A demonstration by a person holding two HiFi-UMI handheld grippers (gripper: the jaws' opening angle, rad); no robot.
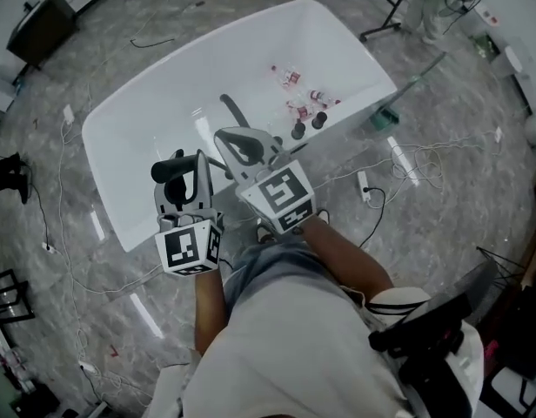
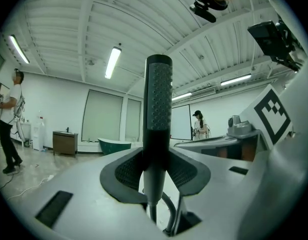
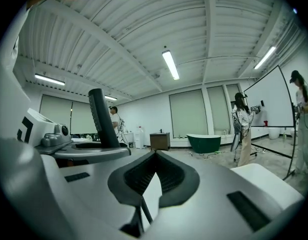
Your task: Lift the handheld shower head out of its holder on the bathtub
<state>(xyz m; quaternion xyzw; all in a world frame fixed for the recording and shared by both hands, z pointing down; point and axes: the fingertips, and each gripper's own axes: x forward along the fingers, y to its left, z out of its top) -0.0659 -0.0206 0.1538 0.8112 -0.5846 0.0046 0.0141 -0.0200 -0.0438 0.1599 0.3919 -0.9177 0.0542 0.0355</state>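
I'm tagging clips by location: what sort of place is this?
Probably a lab or studio hall rather than a home bathroom: the white bathtub stands free on an open marbled floor strewn with cables, and a green bathtub sits by the far wall under ceiling strip lights.

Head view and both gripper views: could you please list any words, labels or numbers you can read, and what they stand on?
No text can be read in any view.
Bottles in the bathtub: red labels, too small to read.
Left marker cube and right marker cube: black square patterns, no letters.
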